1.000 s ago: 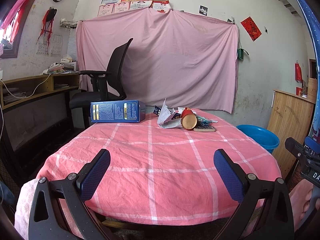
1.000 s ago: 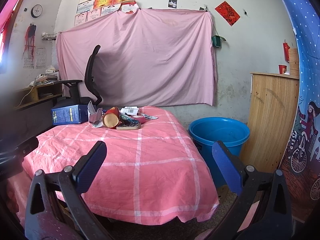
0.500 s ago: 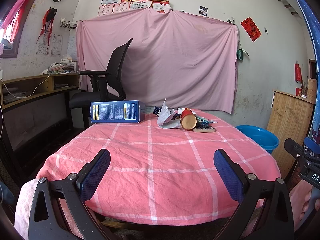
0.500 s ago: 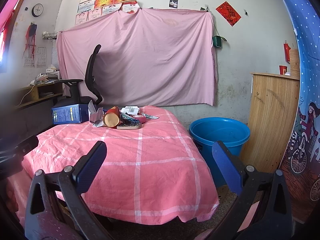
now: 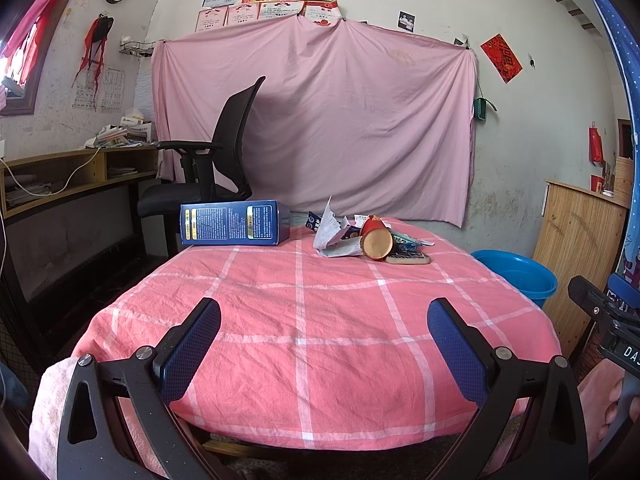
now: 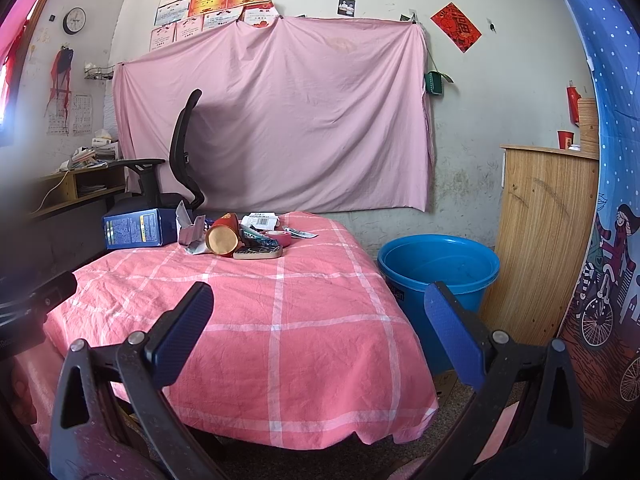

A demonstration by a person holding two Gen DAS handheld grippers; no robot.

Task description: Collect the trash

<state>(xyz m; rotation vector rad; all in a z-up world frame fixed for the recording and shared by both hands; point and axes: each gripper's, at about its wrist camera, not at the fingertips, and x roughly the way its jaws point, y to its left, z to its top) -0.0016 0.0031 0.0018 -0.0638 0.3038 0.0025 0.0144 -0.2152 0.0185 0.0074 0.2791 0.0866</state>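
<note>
Left gripper (image 5: 324, 330): fingers apart, empty.
Right gripper (image 6: 318, 314): fingers apart, empty.
Trash pile (image 5: 370, 238): far counter (image 5: 320, 320) edge.
Blue tub (image 6: 438, 266): beside counter.

White letters "DA" (image 5: 631, 353) show on the black device at the right edge beyond the table (image 5: 320, 320); print on the blue box (image 5: 234, 223) is illegible.

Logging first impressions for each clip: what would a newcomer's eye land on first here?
The pink checked tablecloth fills the foreground, with a heap of trash at its far side beside a blue box lying flat. A blue tub stands on the floor to the table's right, and a big pink sheet hangs on the back wall. Both the left gripper and right gripper are open, holding nothing.
</note>
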